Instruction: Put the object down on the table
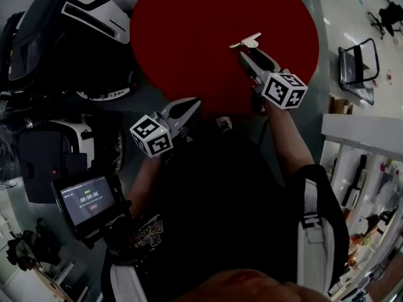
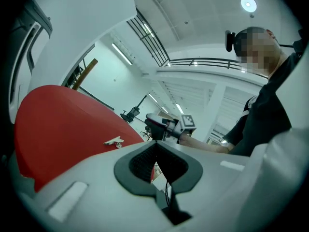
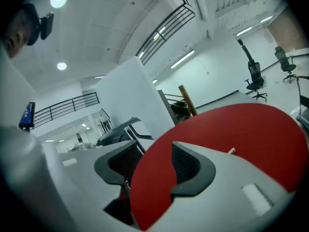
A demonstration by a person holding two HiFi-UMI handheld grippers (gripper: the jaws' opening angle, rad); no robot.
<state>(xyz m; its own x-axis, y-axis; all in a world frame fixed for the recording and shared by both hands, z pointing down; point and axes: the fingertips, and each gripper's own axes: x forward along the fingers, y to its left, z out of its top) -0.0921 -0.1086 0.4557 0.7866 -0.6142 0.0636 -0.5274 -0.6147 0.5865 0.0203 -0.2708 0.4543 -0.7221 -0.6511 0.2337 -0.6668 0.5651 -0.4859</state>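
A small white flat object (image 1: 247, 41) lies on the round red table (image 1: 189, 30), just beyond the tips of my right gripper (image 1: 247, 56). The right gripper view shows my right gripper (image 3: 153, 153) open, with only red tabletop between the jaws; the white object (image 3: 231, 151) peeks past the right jaw. My left gripper (image 1: 195, 102) hovers at the table's near edge with its jaws together. From the left gripper view, the left gripper (image 2: 155, 146) holds nothing, and the white object (image 2: 114, 141) rests on the table (image 2: 58, 124) ahead.
Dark bulky equipment (image 1: 63, 36) stands left of the table. A small screen with a timer (image 1: 88, 203) sits at the lower left. A chair (image 1: 359, 61) and white shelving (image 1: 365, 162) are on the right. The person's torso fills the bottom of the head view.
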